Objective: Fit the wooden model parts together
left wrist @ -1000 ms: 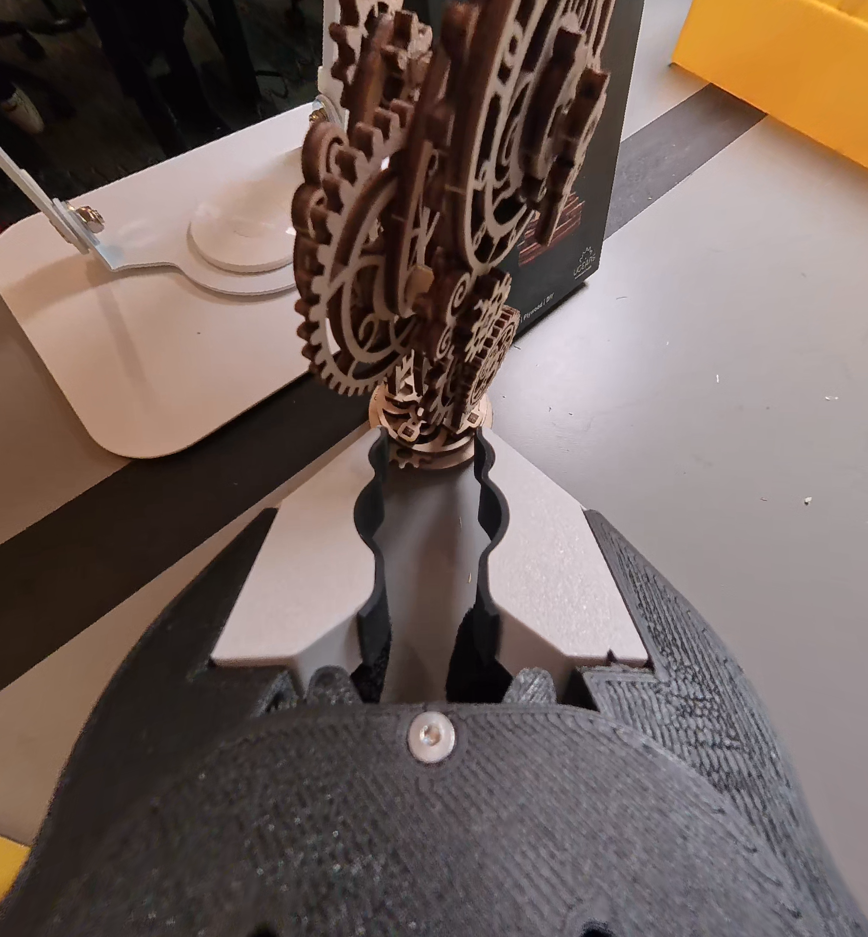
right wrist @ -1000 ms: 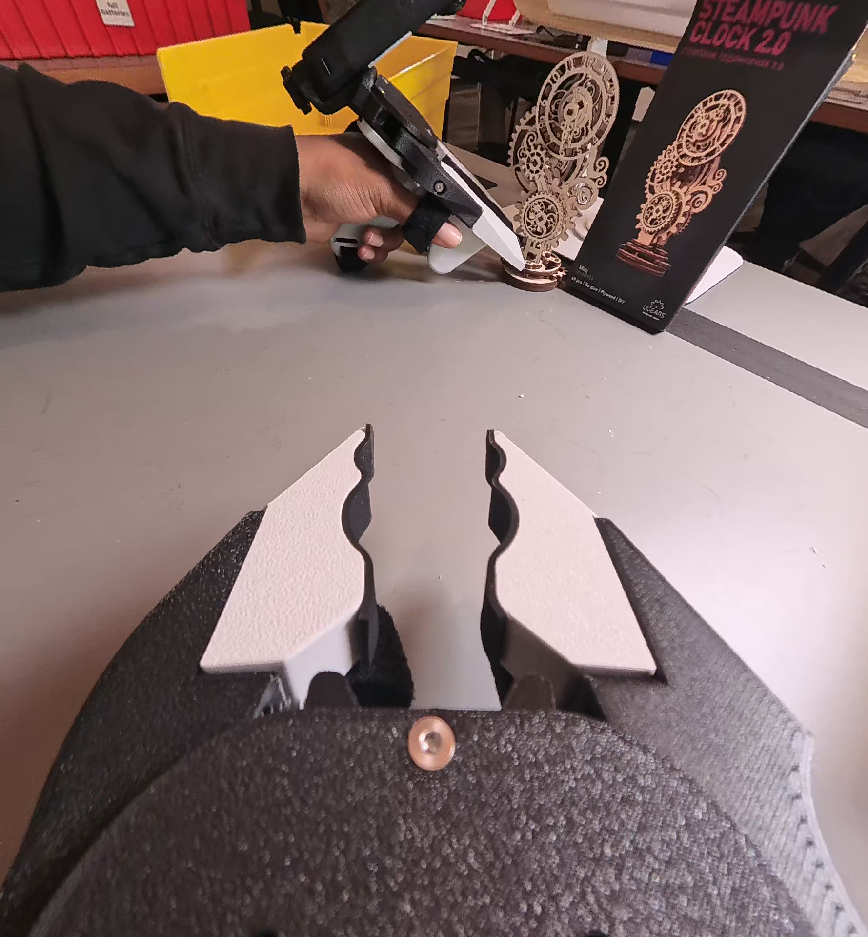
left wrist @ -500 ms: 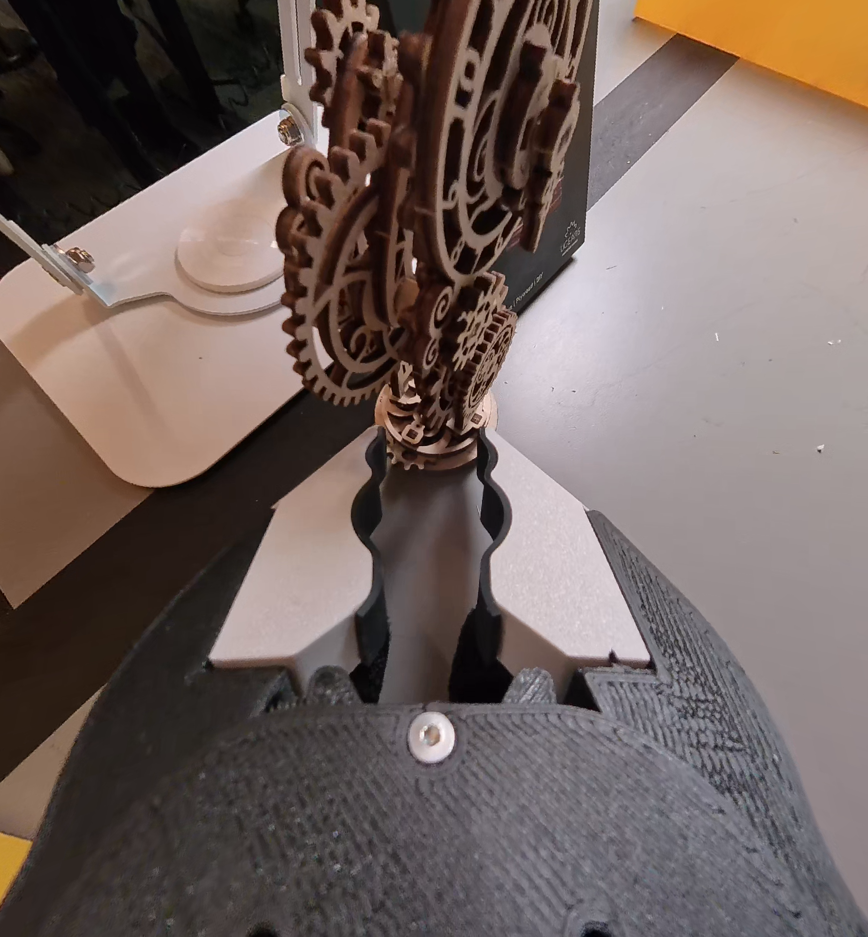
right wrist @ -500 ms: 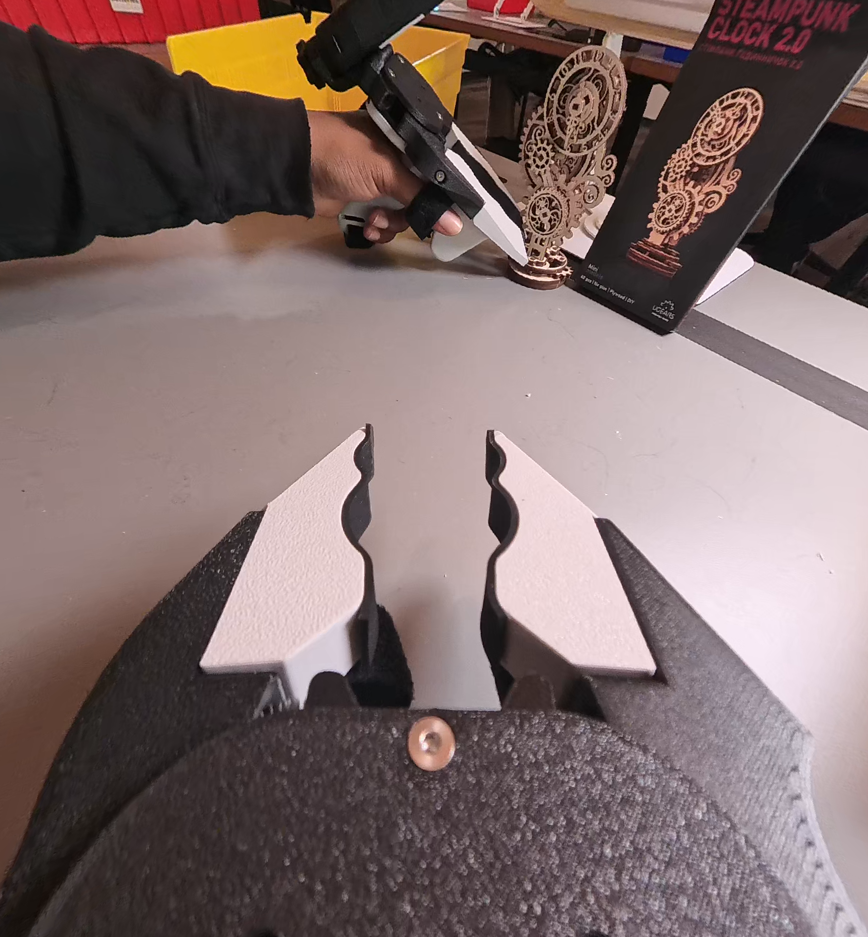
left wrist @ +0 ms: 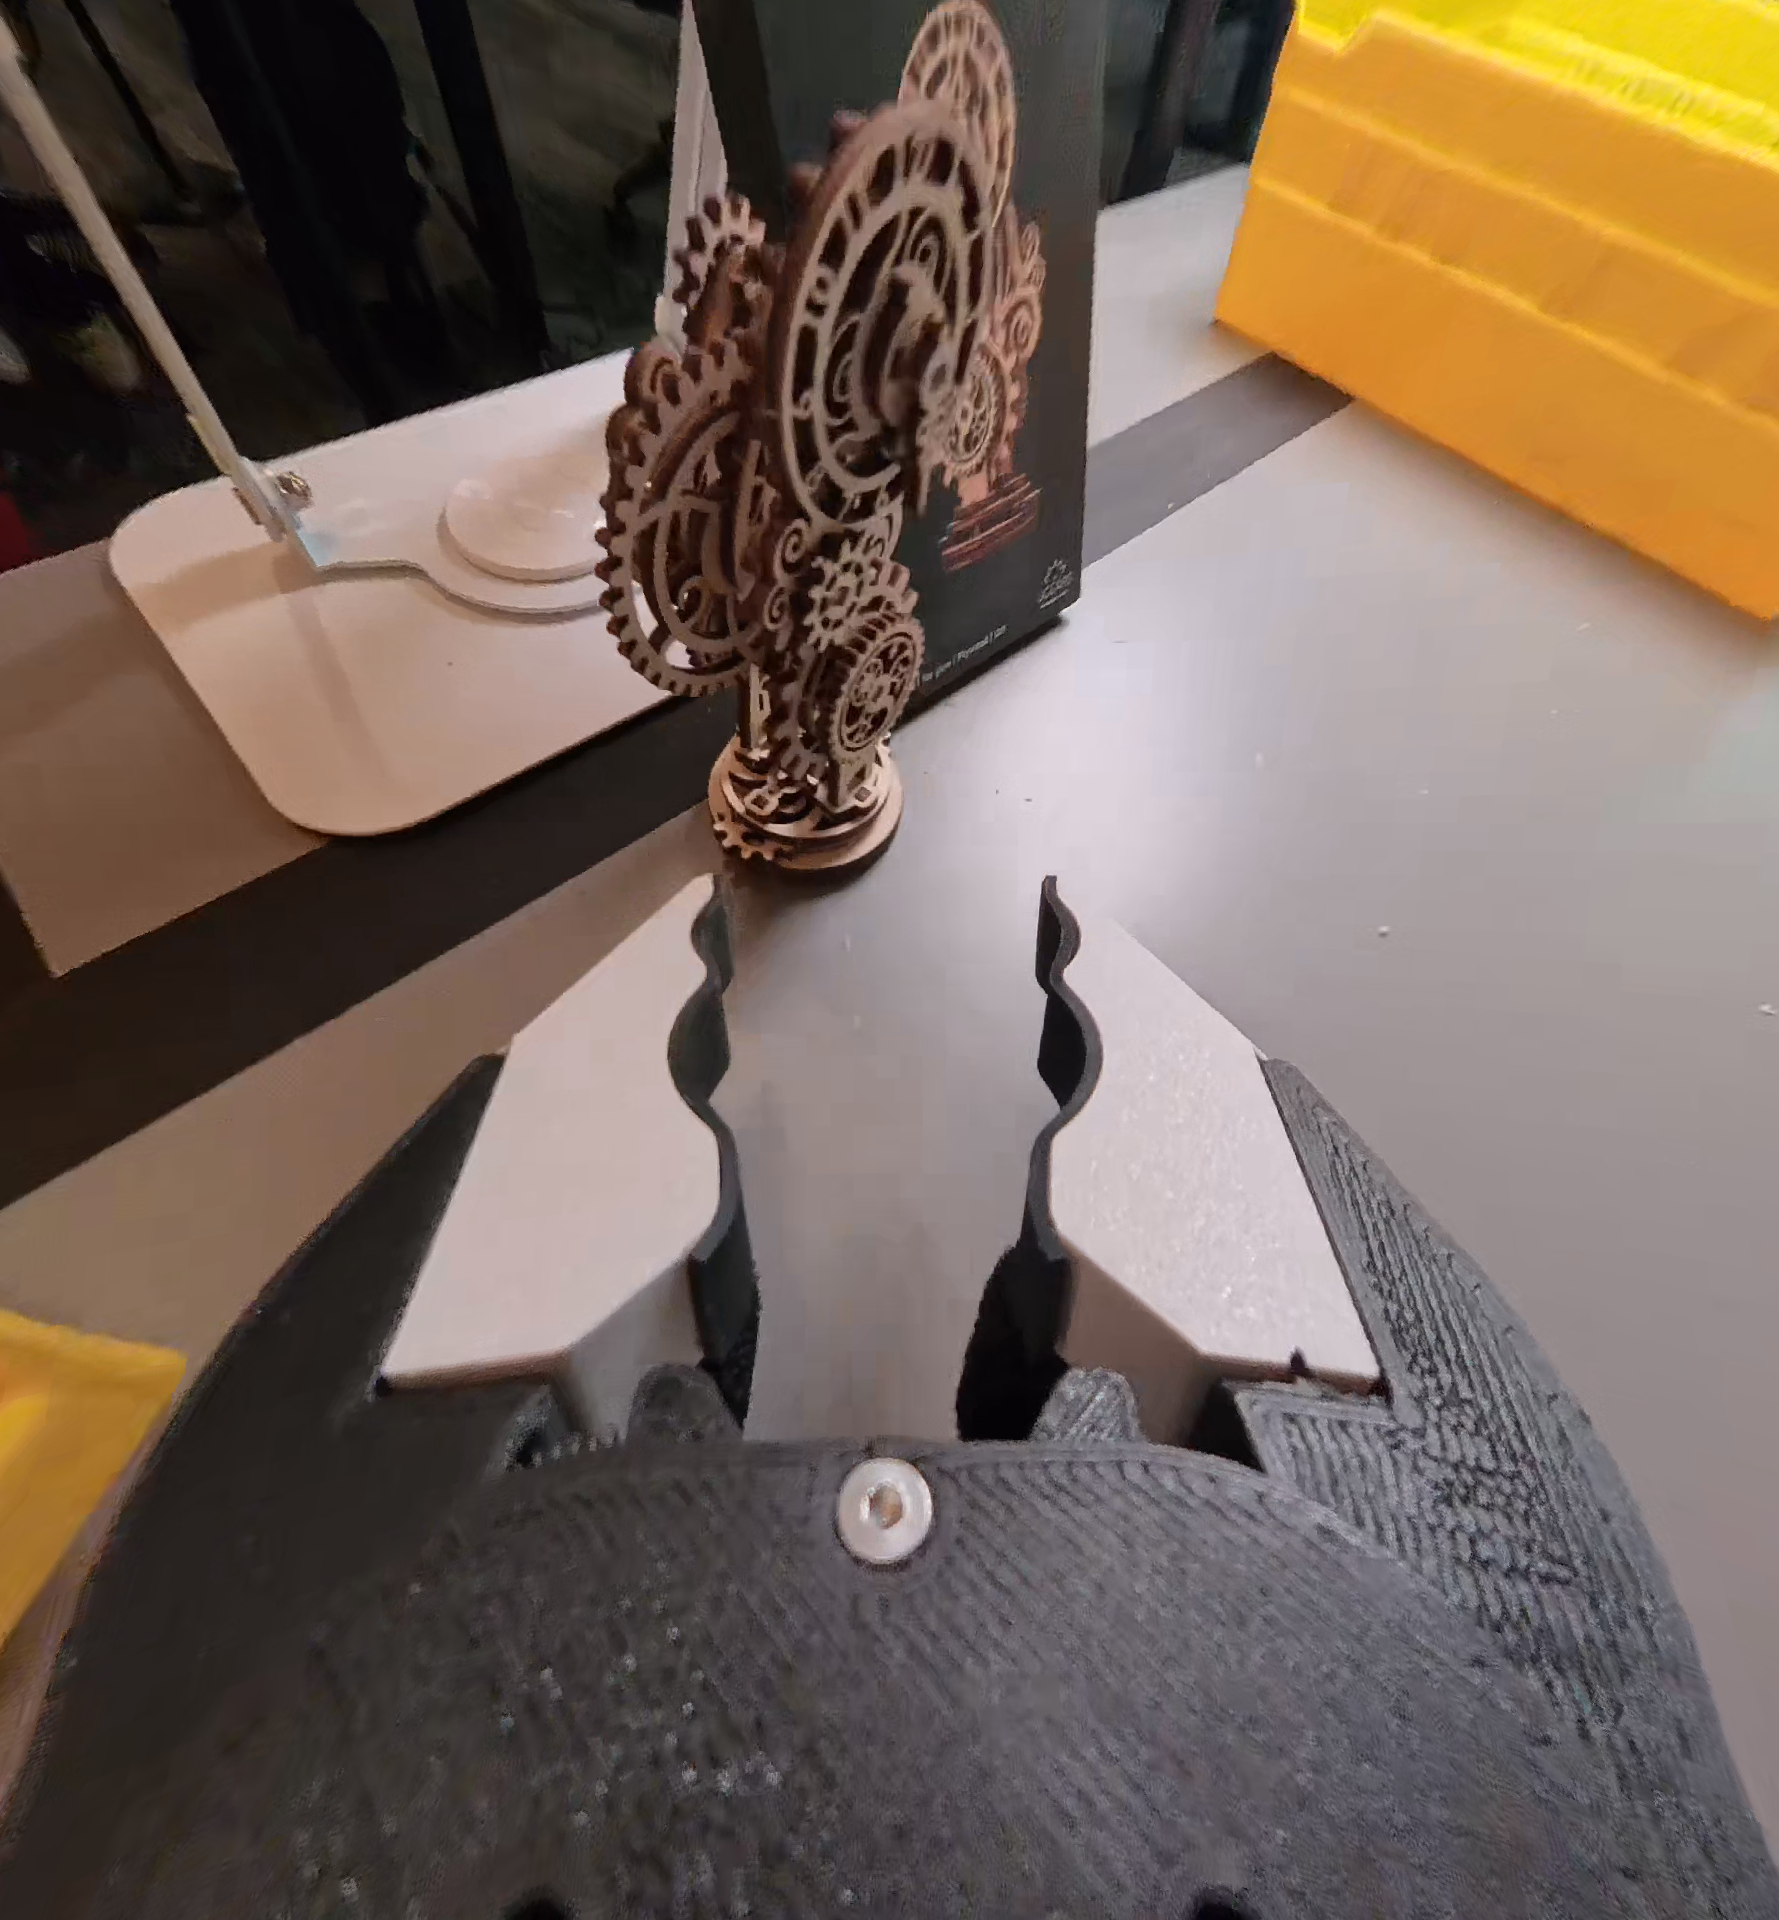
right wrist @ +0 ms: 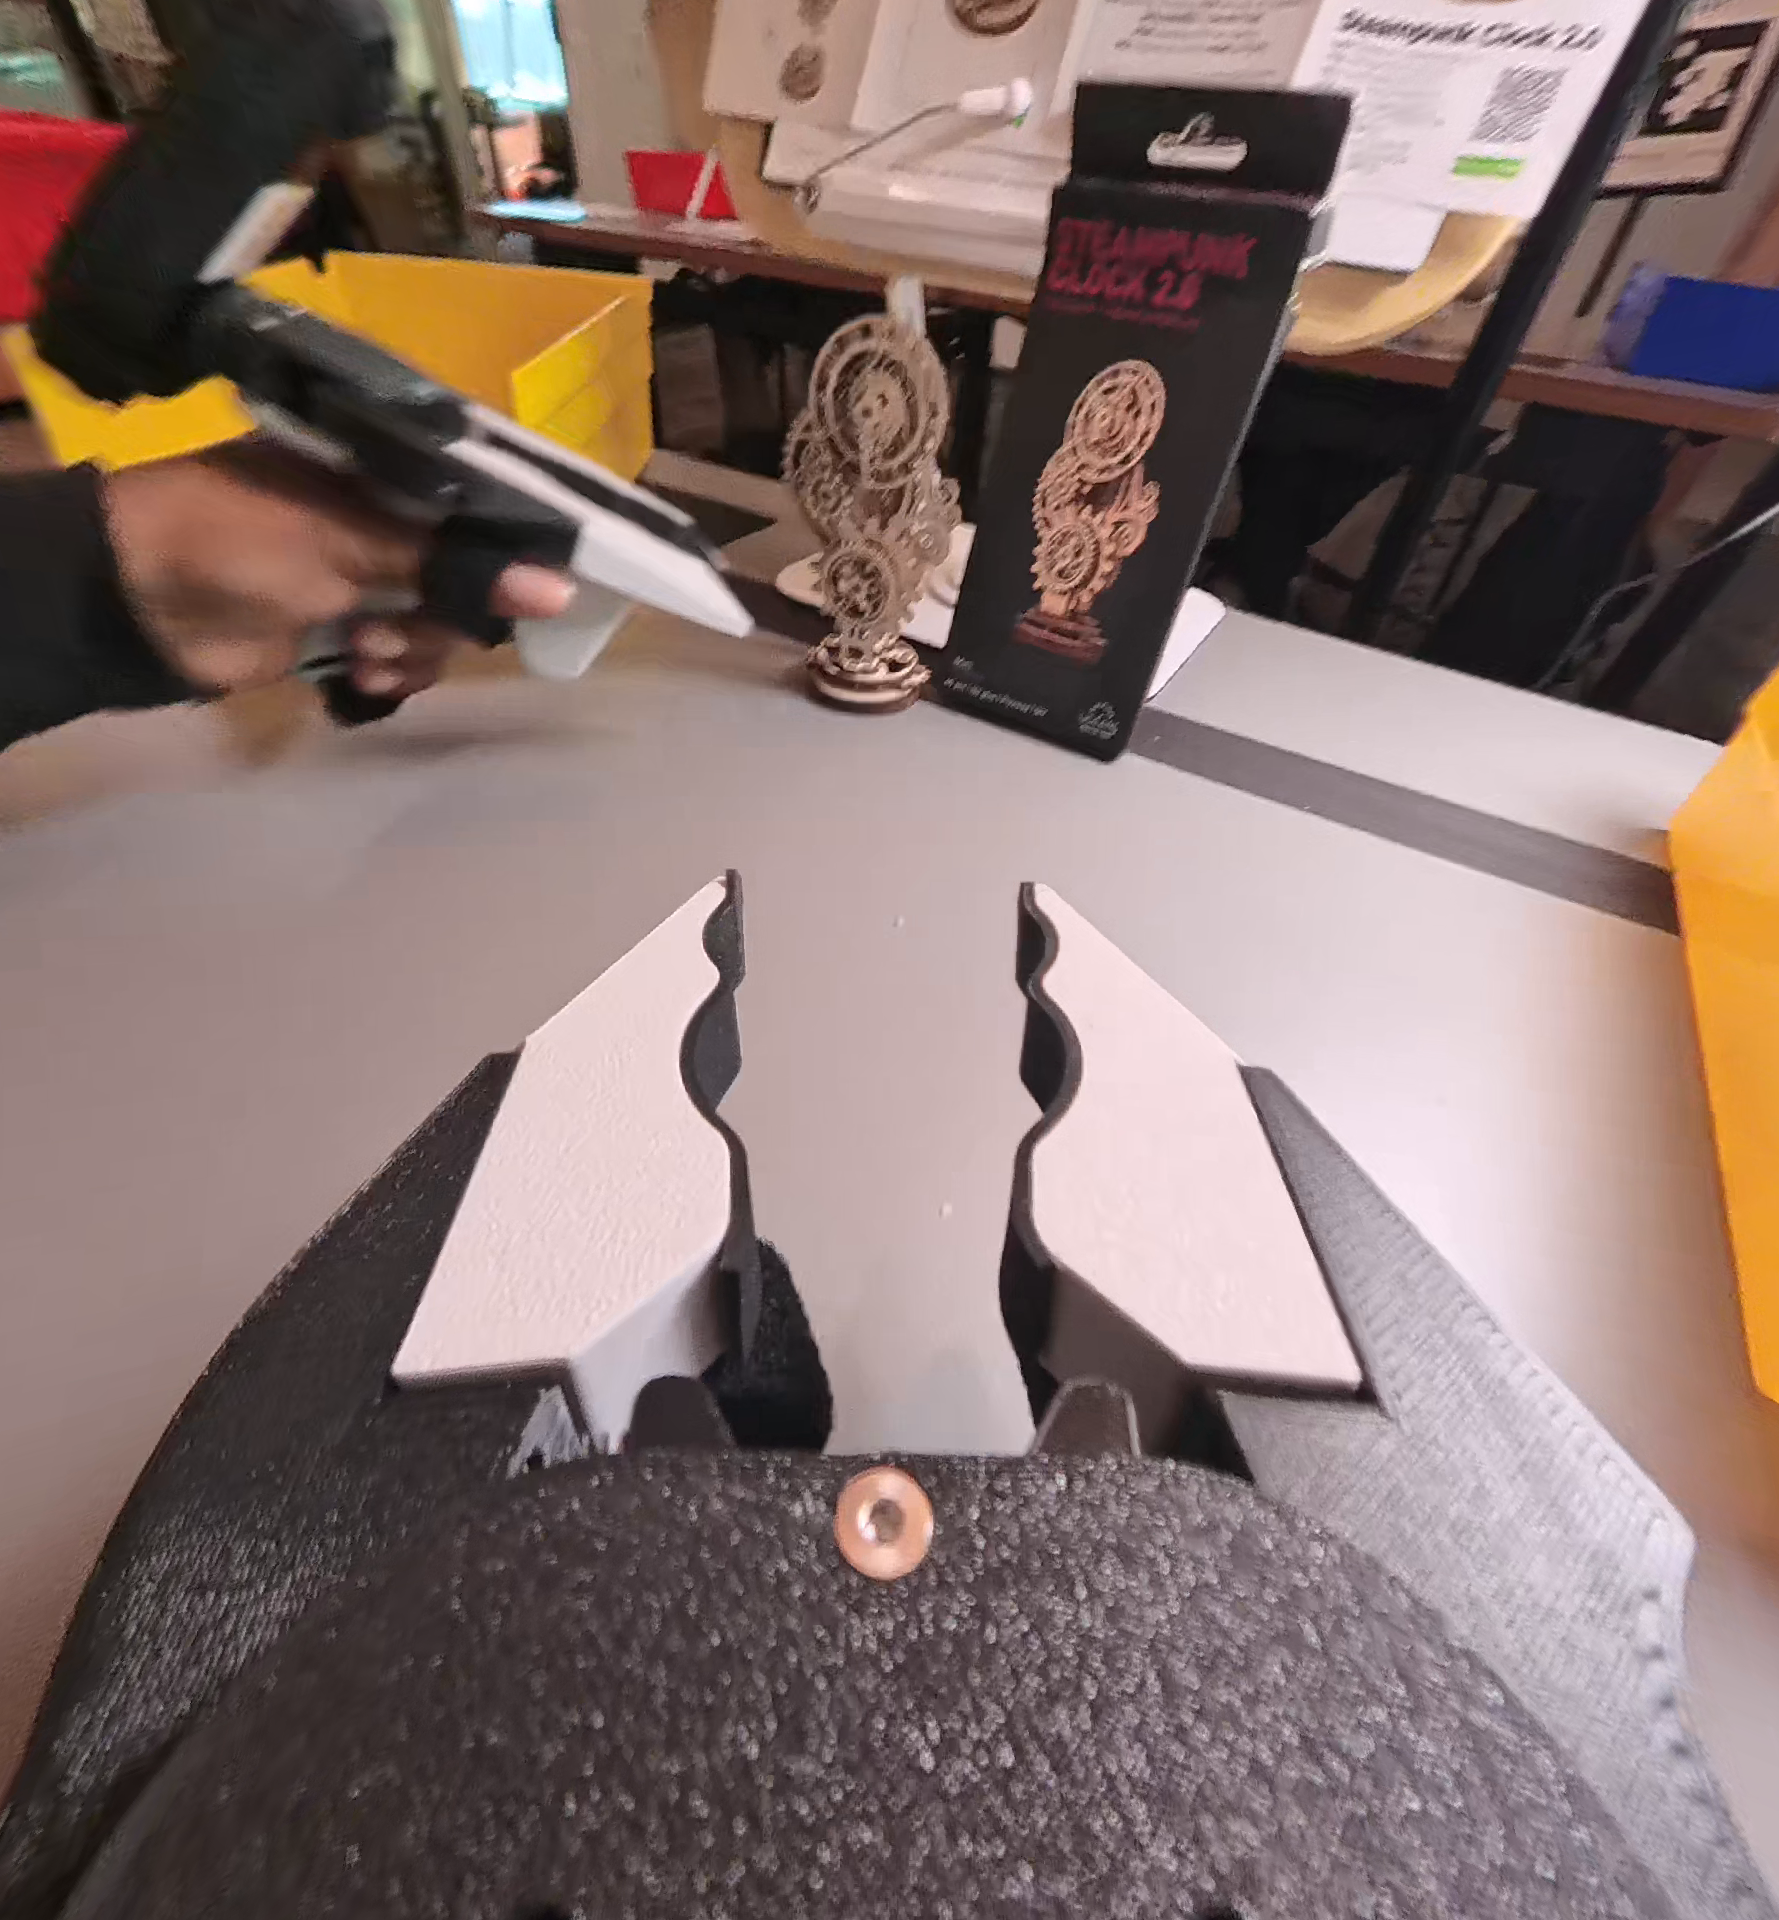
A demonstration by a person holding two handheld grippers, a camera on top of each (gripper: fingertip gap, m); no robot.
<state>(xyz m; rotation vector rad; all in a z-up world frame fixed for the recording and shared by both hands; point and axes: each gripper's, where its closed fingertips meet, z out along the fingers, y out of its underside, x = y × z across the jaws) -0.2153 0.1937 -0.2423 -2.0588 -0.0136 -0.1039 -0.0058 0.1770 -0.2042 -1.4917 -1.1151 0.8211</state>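
A wooden gear clock model [left wrist: 812,499] stands upright on its round base on the grey table [left wrist: 1384,935], just beyond my left gripper [left wrist: 885,894]. The left gripper is open and holds nothing; its fingertips are short of the base and do not touch it. The model also shows in the right wrist view [right wrist: 869,499], far ahead, with the left gripper [right wrist: 656,561] held by a hand to its left, a little off it. My right gripper [right wrist: 880,894] is open and holds nothing, low over bare table.
A black product box [left wrist: 1030,312] stands right behind the model; it also shows in the right wrist view [right wrist: 1145,416]. A white lamp base [left wrist: 345,644] lies to the left of the model. Yellow bins stand at the back right [left wrist: 1550,260], the near left [left wrist: 23,1475] and the right [right wrist: 1768,1039].
My left gripper was shut on the model's round base; it has opened and pulled back, and the model stands free. My right gripper opened slightly wider and tilted up.
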